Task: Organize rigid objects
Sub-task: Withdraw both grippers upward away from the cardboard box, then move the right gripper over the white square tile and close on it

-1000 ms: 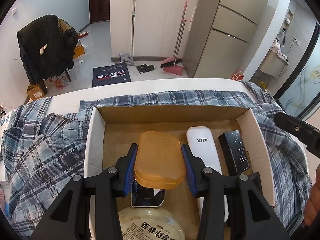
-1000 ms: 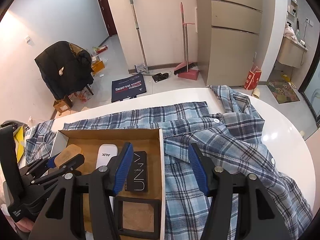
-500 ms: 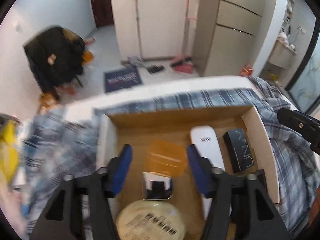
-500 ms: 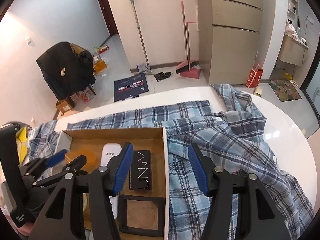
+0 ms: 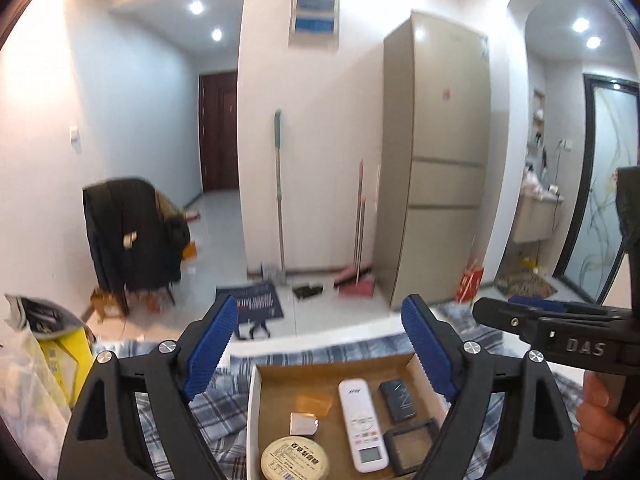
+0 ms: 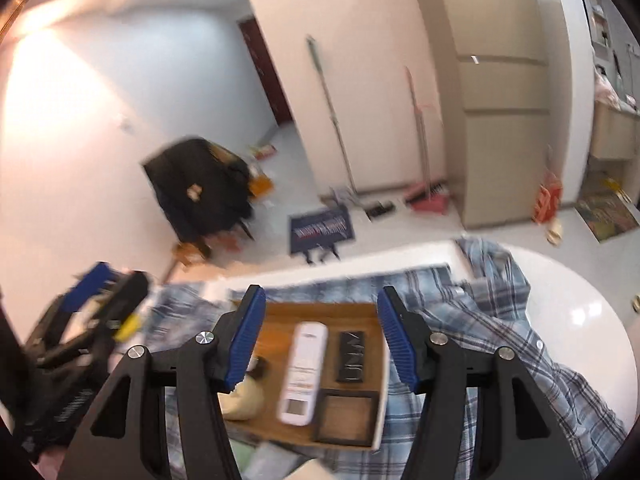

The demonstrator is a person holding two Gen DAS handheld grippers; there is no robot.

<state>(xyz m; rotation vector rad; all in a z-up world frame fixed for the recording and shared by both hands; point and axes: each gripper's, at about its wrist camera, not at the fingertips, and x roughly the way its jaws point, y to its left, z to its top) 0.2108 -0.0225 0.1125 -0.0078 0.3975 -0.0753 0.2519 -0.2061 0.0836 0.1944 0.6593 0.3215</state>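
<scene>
A shallow cardboard box (image 5: 253,412) lies low in the left wrist view. In it are an orange case (image 5: 314,403), a white remote (image 5: 362,424), a black case (image 5: 398,400), a round tin (image 5: 295,460), a small silver item (image 5: 304,424) and a black square frame (image 5: 412,450). My left gripper (image 5: 320,308) hangs high above the box, its jaws opening wide with nothing between them. My right gripper (image 6: 321,300) is above the box (image 6: 380,400) too, over the remote (image 6: 304,368) and black case (image 6: 352,356). Its jaws are opening and hold nothing.
A blue plaid shirt (image 6: 500,340) lies spread under and around the box on a white round table (image 6: 580,292). Bags, one yellow (image 5: 60,352), sit at the table's left. The other gripper (image 5: 520,320) and a hand (image 5: 596,412) show at the right.
My left gripper let go of the orange case, which now lies in the box, opened wide and rose well above it. My right gripper also rose and widened a little.
</scene>
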